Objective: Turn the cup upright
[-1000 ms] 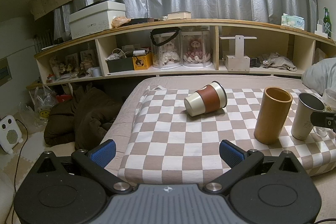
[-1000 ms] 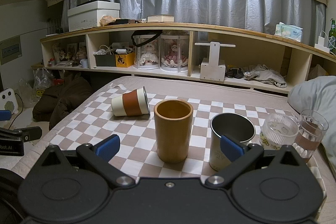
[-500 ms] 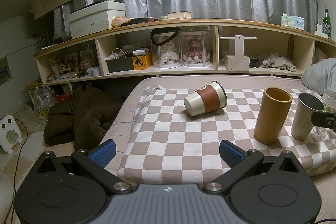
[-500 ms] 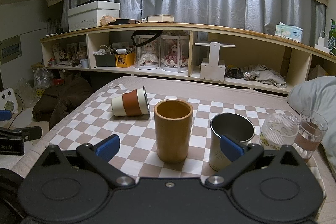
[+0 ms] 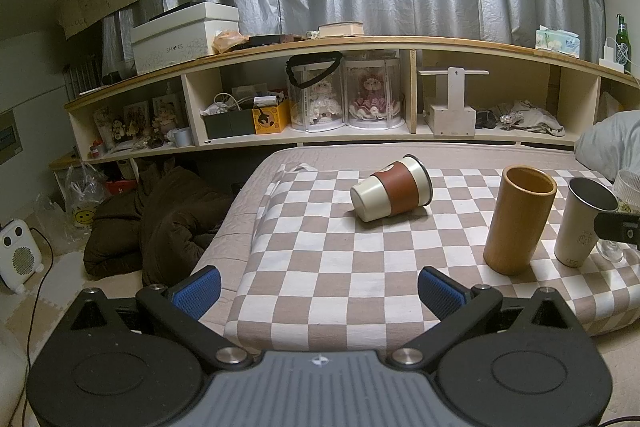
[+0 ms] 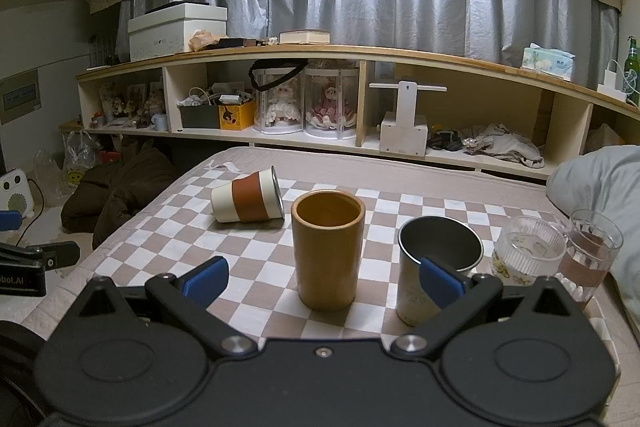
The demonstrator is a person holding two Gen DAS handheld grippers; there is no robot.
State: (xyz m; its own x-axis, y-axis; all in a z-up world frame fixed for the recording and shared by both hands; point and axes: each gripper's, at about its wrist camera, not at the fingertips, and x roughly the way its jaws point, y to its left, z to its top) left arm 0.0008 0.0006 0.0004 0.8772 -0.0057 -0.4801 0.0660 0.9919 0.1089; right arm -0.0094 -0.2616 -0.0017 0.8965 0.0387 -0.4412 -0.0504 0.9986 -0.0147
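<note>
Cream-and-brown cup (image 5: pixel 391 193) on its side

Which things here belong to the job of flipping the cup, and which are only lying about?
For the job:
tipped cup, on its side on the checked cloth
left gripper, open
right gripper, open

Lying about:
wooden cup, upright
steel cup, upright
two glasses
shelf clutter

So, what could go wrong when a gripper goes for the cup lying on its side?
The tipped cup is round and lies on soft checked cloth, so it may roll away when touched. The upright wooden cup stands close beside it; the right gripper, jaws open, could knock it over in passing.
</note>
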